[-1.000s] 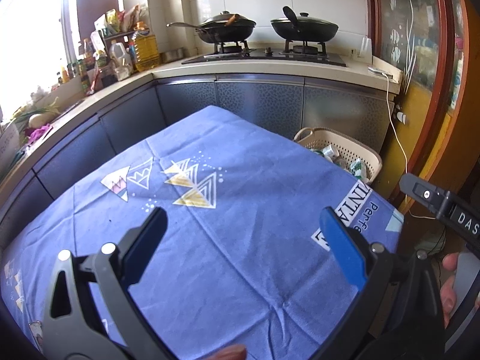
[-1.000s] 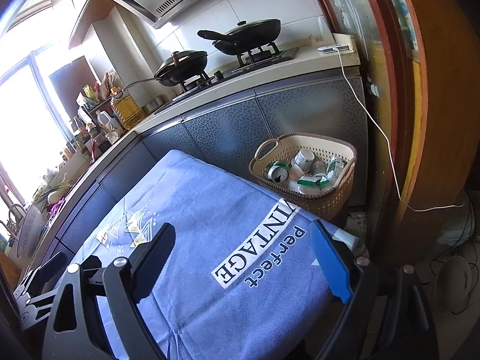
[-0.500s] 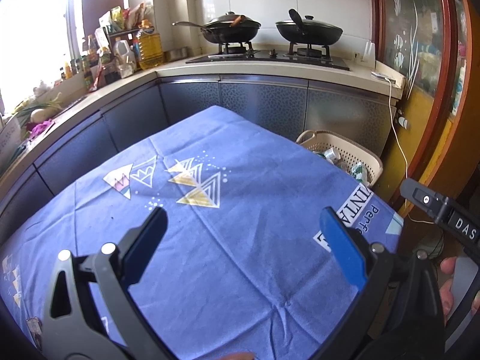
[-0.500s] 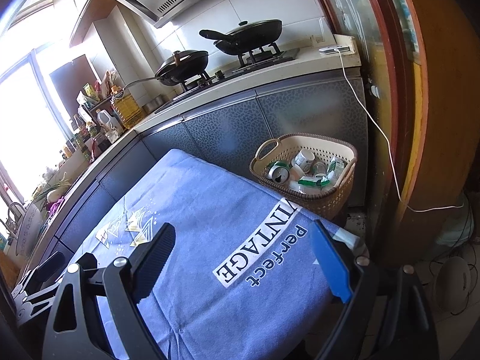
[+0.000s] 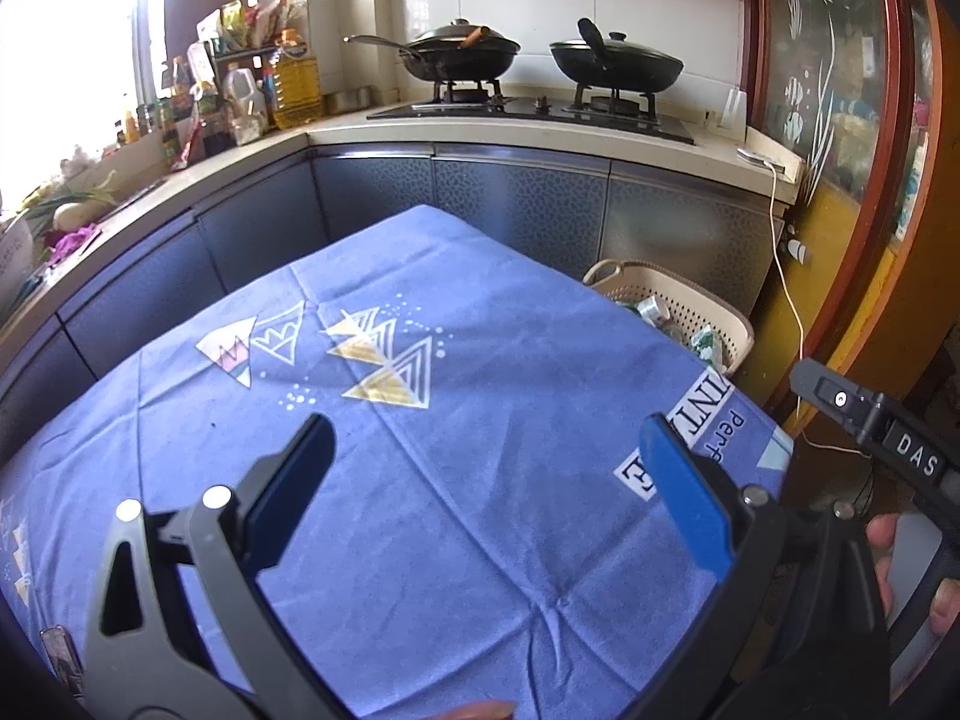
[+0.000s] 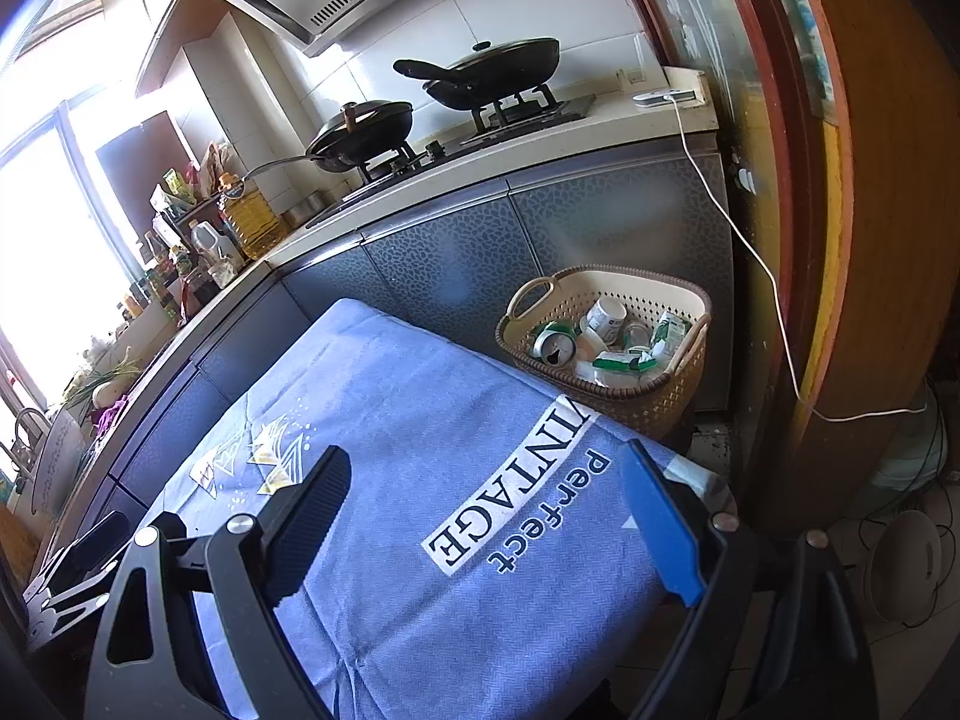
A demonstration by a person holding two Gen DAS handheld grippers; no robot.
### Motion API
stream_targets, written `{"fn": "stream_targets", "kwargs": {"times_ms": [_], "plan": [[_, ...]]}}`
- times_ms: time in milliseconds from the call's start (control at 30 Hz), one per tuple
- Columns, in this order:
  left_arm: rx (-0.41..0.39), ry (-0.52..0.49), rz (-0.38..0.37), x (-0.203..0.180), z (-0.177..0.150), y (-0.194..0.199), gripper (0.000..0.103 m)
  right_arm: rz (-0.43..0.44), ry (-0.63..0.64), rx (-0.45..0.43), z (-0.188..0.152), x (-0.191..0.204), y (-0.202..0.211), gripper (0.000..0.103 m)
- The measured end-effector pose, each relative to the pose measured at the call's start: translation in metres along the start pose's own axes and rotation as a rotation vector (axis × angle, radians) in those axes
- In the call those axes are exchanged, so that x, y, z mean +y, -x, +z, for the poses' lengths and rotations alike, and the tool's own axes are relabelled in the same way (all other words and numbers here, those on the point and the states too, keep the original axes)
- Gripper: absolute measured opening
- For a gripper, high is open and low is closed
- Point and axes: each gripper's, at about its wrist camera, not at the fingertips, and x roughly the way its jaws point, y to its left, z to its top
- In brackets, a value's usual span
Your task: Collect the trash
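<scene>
A beige woven basket point(image 6: 672, 390) stands on the floor past the table's far right corner, holding a green can point(image 6: 555, 348), a white cup and several cartons. Its rim also shows in the left wrist view point(image 5: 714, 312). My left gripper point(image 5: 486, 438) is open and empty above the blue tablecloth point(image 5: 456, 516). My right gripper point(image 6: 486, 468) is open and empty above the cloth's "VINTAGE" print point(image 6: 510, 492). No trash shows on the cloth.
A kitchen counter point(image 5: 540, 132) with two black pans on a stove runs behind the table. Bottles crowd the counter's left end point(image 5: 240, 102). A white cable point(image 6: 774, 282) hangs by a wooden door frame point(image 6: 822, 180) on the right.
My left gripper has pulled back and tilted slightly, so more of the counter and the table's near edge shows. The right gripper has barely moved. Both stay open.
</scene>
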Motion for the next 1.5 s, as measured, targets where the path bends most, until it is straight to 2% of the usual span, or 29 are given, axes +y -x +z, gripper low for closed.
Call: {"fn": "stream_targets", "kwargs": {"times_ms": [467,733,900,1500], "plan": [[-0.015,-0.020,0.052,-0.005,-0.001,0.001,0.097,0.001,0.005,-0.008,-0.001,0.000,0.003,0.089],[0.000,0.016,0.078,0.002,-0.002,-0.003,0.097,-0.002,0.010,-0.011,0.001,0.002,0.006,0.089],[0.016,0.047,0.077,0.008,-0.002,-0.006,0.097,-0.005,0.025,-0.020,0.005,0.004,0.013,0.089],[0.017,0.024,0.082,0.004,-0.003,-0.006,0.097,-0.010,0.038,-0.020,0.006,0.005,0.018,0.089]]}}
